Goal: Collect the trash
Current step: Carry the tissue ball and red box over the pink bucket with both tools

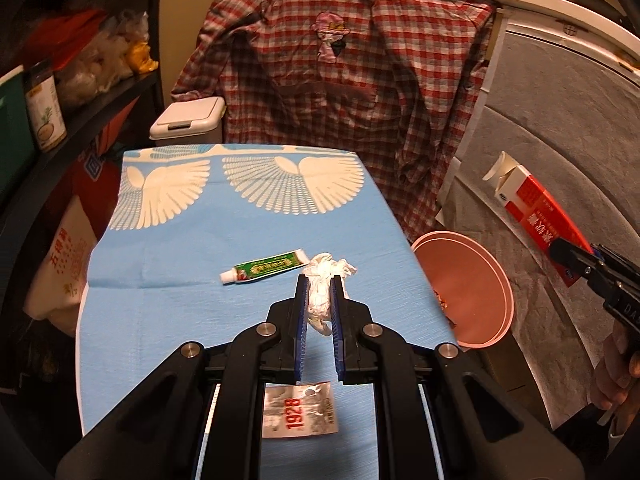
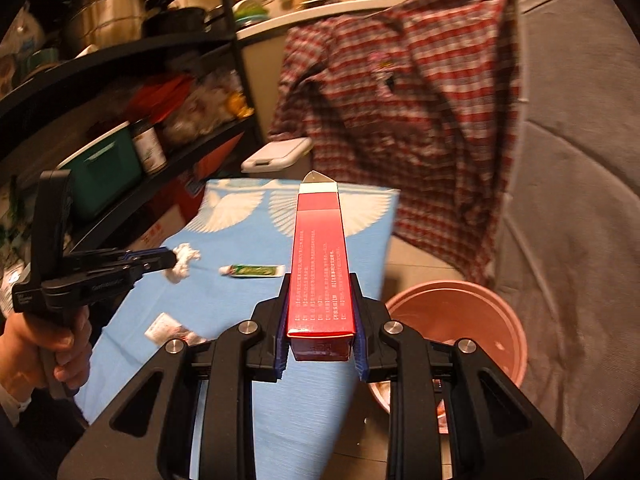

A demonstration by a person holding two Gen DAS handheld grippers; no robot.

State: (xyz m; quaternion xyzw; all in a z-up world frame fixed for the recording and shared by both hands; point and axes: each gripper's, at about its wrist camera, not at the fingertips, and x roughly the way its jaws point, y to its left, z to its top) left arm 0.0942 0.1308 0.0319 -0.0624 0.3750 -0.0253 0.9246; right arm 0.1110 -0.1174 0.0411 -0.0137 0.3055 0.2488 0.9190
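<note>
My left gripper [image 1: 319, 284] is shut on a crumpled white tissue [image 1: 326, 276] and holds it just above the blue cloth; it also shows in the right wrist view [image 2: 182, 262]. My right gripper [image 2: 320, 280] is shut on a long red carton [image 2: 320, 264] with an open white flap, held in the air to the right of the table, above and beside the pink bin [image 2: 472, 320]. The carton shows in the left wrist view [image 1: 540, 220]. A green tube [image 1: 264, 268] and a torn wrapper marked 1928 [image 1: 300, 412] lie on the cloth.
The small table is covered by a blue cloth with white wing prints [image 1: 180, 280]. The pink bin [image 1: 464, 288] stands at its right edge. A plaid shirt [image 1: 340, 92] hangs behind. A white lidded bin [image 1: 188, 120] and dark shelves [image 1: 60, 120] stand left.
</note>
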